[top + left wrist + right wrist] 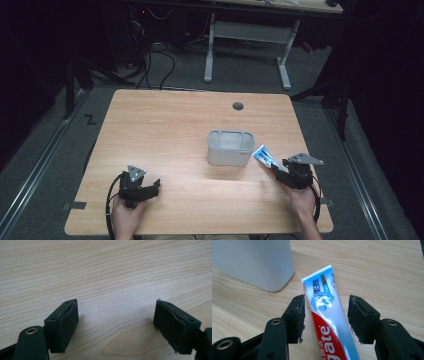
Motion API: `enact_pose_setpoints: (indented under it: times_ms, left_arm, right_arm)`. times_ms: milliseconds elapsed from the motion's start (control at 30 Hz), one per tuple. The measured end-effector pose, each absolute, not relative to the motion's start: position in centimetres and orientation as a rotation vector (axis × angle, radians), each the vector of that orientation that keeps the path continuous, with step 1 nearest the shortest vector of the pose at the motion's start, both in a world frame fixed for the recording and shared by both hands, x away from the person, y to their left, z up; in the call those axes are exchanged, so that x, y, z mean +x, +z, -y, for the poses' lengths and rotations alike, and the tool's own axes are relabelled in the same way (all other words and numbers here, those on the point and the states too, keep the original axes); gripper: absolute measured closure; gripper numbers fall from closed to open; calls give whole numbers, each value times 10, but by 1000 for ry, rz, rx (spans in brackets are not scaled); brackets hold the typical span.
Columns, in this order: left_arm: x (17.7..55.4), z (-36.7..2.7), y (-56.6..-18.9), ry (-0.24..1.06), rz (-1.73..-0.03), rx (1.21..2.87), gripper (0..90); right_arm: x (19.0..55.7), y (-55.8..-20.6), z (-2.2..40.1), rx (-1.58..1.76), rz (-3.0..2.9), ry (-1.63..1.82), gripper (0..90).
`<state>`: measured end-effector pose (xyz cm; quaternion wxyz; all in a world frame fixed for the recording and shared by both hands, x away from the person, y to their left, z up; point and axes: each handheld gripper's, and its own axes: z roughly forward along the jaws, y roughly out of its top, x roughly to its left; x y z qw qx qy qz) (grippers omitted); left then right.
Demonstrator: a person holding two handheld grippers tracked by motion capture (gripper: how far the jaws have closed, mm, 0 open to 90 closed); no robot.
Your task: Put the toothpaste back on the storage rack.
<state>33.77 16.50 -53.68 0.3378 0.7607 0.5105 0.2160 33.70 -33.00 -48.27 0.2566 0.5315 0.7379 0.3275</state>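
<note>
Lying flat on the bench just right of the grey bin (pixel 230 148), the toothpaste tube (pixel 329 317) runs lengthwise between the right gripper (pixel 325 315)'s released, untouching jaws, while the farther left gripper (pixel 115 322) rests spread wide, holding nothing.

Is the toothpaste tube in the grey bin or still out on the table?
Out. The toothpaste tube lies flat on the table beside the grey bin, between the open pads of the right gripper.
</note>
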Motion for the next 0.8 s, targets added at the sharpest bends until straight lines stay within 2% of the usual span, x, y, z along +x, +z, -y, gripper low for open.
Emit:
enact_pose_setpoints:
  times_ms: [800]
  left_arm:
    - [338, -165, -537, 562, -1330, 1982, 206]
  right_arm:
    - [376, -477, 314, 1397, -2167, 694, 409]
